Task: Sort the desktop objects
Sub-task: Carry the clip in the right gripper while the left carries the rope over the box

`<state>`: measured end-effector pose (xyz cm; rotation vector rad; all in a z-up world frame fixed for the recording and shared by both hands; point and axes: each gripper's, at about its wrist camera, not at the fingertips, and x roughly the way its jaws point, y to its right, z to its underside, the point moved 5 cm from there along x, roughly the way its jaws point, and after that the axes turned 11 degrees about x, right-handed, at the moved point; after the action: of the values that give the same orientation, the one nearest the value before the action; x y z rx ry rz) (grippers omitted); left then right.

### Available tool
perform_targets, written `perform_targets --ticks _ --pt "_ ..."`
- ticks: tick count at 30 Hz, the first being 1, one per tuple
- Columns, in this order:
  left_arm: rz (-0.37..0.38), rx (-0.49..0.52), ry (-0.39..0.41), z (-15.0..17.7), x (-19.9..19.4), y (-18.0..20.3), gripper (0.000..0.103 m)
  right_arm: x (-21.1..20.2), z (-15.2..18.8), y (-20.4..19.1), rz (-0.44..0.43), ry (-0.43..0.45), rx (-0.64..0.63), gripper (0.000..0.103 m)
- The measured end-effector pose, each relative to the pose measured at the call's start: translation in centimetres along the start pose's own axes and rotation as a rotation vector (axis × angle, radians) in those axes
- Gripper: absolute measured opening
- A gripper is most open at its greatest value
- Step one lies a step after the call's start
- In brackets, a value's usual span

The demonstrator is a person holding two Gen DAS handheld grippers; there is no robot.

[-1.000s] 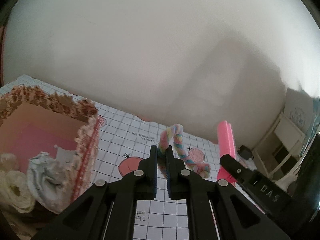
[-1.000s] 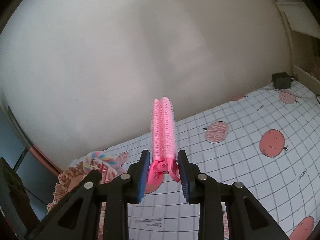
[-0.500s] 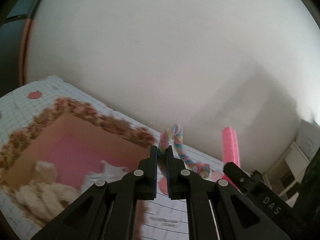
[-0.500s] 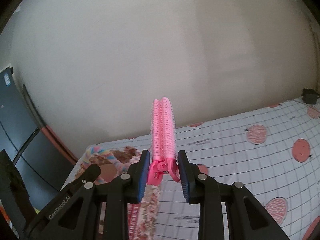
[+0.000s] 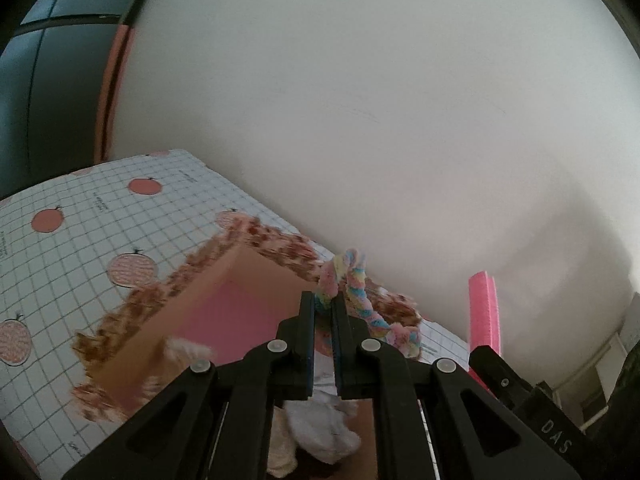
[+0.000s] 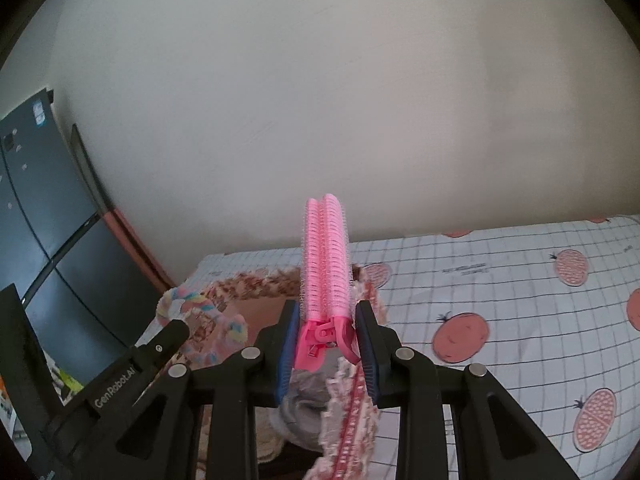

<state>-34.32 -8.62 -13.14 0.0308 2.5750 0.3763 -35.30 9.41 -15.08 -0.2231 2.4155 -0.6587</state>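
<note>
the table (image 6: 500, 280), under a white checked cloth with red fruit prints, runs right of the right gripper; a frilled box (image 5: 132, 320) (cloths inside) sits below both grippers.

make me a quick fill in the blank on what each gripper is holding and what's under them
1. The left gripper is shut on a pastel twisted ____.
2. The right gripper is shut on a ____ hair roller clip.
3. Both hang over a box with a ____ inside floor.
4. The tablecloth is printed with a ____ of lines.

Missing: rope; pink; pink; grid
</note>
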Motion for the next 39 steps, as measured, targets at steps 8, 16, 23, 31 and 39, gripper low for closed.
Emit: perform_targets --ticks 8,16,23,31,39 --pt "-0.034 -0.041 -0.009 0.1 0.3 -2.4 0.007 1.5 1.6 -1.6 -0.007 -0.047 -0.035 0.031" --pt "-0.060 -0.059 -0.019 0.5 -0.4 -3.7 0.007 3.1 2.8 -2.6 -0.005 -0.071 -0.073 0.031" --pt "-0.076 -0.048 -0.053 1.1 0.7 -4.3 0.007 4.9 3.7 -2.8 0.012 -0.113 -0.098 0.031" --pt "-0.107 -0.030 -0.116 2.0 2.1 -4.7 0.007 6.5 4.9 -2.2 0.053 -0.177 -0.105 0.031" --pt "-0.128 -0.007 -0.165 2.9 3.2 -4.6 0.007 6.8 5.6 -1.8 0.086 -0.217 -0.122 0.031"
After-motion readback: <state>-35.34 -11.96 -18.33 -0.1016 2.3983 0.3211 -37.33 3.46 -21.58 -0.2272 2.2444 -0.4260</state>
